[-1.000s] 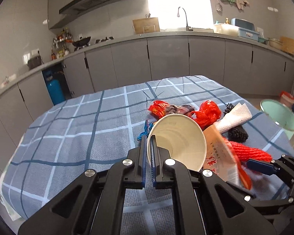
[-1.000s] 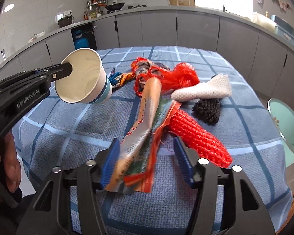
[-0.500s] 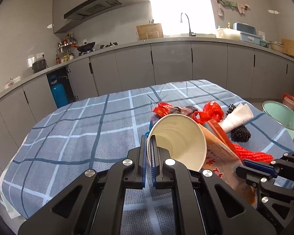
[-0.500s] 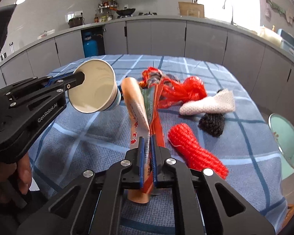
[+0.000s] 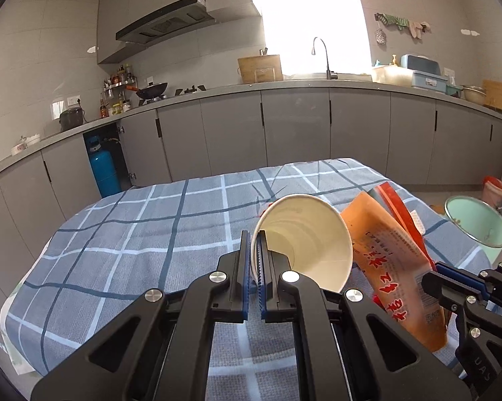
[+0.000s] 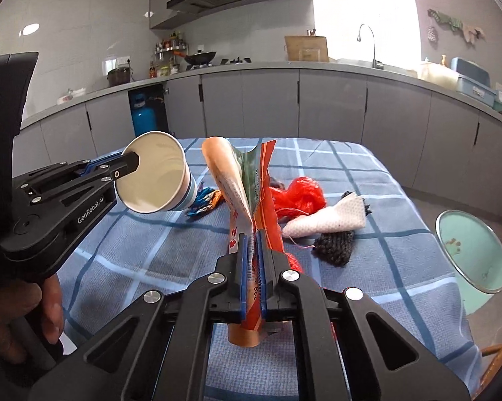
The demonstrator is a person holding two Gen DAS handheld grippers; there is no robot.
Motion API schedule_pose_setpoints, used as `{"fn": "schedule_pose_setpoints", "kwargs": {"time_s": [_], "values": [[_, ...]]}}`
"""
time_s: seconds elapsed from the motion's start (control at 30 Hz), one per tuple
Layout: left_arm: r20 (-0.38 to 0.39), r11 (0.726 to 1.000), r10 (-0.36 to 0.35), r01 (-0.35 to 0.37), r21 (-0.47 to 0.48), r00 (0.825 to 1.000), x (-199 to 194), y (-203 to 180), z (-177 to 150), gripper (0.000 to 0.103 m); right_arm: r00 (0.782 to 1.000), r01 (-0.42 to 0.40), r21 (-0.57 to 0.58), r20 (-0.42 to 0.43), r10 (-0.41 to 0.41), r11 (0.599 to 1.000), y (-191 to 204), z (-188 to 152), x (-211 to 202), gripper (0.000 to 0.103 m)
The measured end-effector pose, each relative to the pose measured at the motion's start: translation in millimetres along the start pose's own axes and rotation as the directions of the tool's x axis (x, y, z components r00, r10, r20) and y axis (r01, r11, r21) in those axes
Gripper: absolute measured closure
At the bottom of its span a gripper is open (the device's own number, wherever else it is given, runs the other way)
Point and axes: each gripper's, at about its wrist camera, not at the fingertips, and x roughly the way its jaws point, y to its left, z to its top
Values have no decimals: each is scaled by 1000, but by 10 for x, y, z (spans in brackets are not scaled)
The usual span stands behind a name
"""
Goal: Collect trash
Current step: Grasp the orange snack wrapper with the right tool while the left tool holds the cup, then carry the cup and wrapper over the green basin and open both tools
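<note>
My left gripper (image 5: pixel 254 244) is shut on the rim of a white paper cup (image 5: pixel 304 237), held tilted above the checked tablecloth (image 5: pixel 150 234); the cup also shows in the right wrist view (image 6: pixel 157 177). My right gripper (image 6: pixel 252 244) is shut on orange and red snack wrappers (image 6: pixel 247 187), lifted off the table; they show beside the cup in the left wrist view (image 5: pixel 391 267). On the table lie a red plastic bag (image 6: pixel 301 193), a white net (image 6: pixel 328 220), a black net (image 6: pixel 334 247) and a small blue-orange wrapper (image 6: pixel 204 200).
A mint-green bin (image 6: pixel 471 250) stands on the floor right of the table, also in the left wrist view (image 5: pixel 475 224). Grey kitchen cabinets (image 5: pixel 284 133) run behind, with a blue gas cylinder (image 5: pixel 104 170) at the left.
My right gripper closed on the wrappers and lifted them upright off the table. Both grippers rose, with the cup still held.
</note>
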Motion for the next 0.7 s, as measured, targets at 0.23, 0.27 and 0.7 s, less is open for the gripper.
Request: {"fn": "schedule_pose_setpoints", "kwargs": {"time_s": [0.23, 0.27, 0.7], "values": [[32, 999, -45, 45, 20, 998, 41, -249, 179, 98, 998, 61, 52, 28, -63, 997, -260, 69, -64, 97], [36, 998, -52, 51, 25, 998, 45, -288, 202, 98, 997, 68, 59, 31, -70, 996, -298, 69, -73, 97], [50, 978, -176, 169, 118, 983, 179, -1023, 444, 98, 982, 164, 176, 69, -178, 971, -958, 124, -232, 97]]}}
